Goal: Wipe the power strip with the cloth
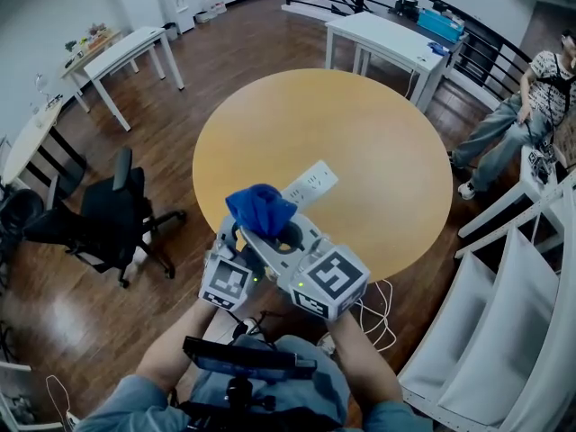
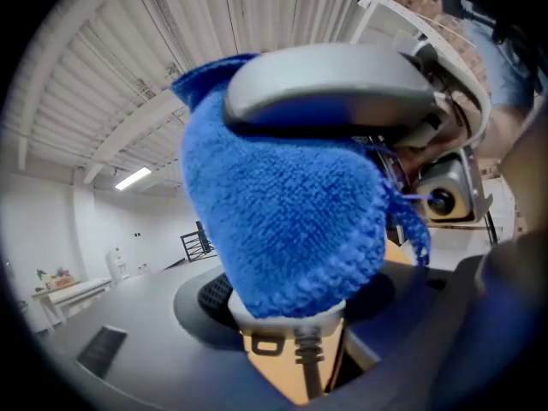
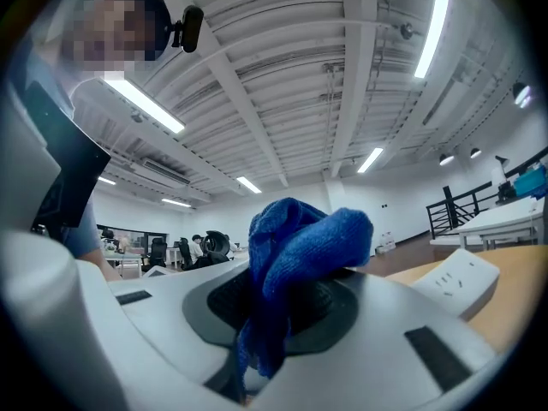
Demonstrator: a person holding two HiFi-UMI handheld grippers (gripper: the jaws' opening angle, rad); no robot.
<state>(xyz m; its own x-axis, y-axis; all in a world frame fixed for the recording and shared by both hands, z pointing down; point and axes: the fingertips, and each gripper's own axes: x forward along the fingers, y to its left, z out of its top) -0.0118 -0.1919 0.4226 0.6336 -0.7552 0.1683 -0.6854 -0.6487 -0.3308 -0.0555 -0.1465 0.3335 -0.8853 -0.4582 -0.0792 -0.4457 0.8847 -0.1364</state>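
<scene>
Above table (image 1: 378, 142) | left gripper (image 2: 291, 341) jaws clamp power strip (image 1: 313, 184) | right gripper (image 3: 261, 332) jaws pinch cloth (image 1: 261, 207)

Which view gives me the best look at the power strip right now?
Head view: it shows most of the power strip, sockets up, near end under the cloth. Right gripper view shows just one end; left gripper view only its corded end.

A white power strip (image 1: 315, 183) lies on the round yellow surface (image 1: 369, 124), its near end under a bunched blue cloth (image 1: 260, 209), where left hand-held gripper (image 1: 241, 238) and right hand-held gripper (image 1: 293, 236) meet.
</scene>
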